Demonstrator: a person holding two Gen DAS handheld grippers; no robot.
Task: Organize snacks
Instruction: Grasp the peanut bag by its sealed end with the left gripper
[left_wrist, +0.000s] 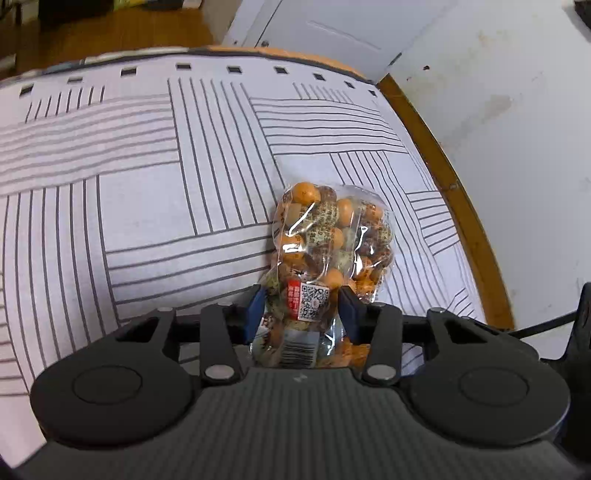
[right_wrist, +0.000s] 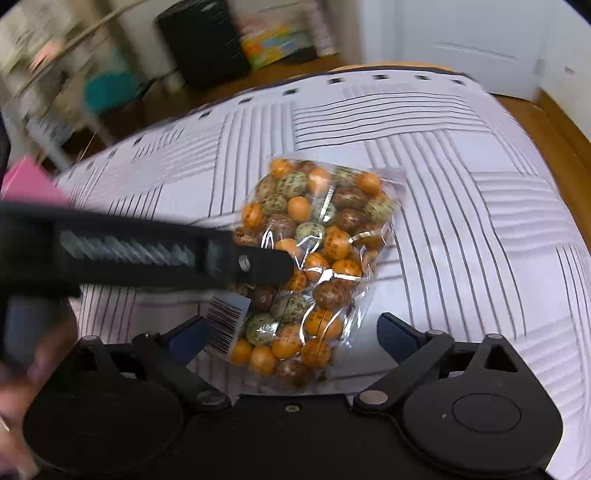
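We have the clear bag of coated nuts (left_wrist: 325, 254) pinched at its lower, labelled end between the blue pads of our left gripper (left_wrist: 303, 306), jaws closed tight on the plastic. The bag stands up from that grip, over the striped tablecloth (left_wrist: 140, 206) and toward the cloth's right-hand edge, close to the wooden table rim (left_wrist: 447, 177). Whether its far end touches the cloth or hangs free, we cannot tell.

Our right gripper (right_wrist: 291, 332) sits with its jaws spread wide on either side of the near end of the same bag (right_wrist: 314, 258), pads clear of the plastic. The left gripper's body (right_wrist: 147, 254) crosses that view and meets the bag from the left.

The risks we see: our hold is only on thin, slippery film beside the barcode label (right_wrist: 229, 325), so the loose weight of nuts above could slide the bag out or let it flop over. Closing the right jaws on the bulge could crush nuts or split the seam. Working this near the table rim, a dropped bag could roll off. The two grippers are also close enough to knock together.
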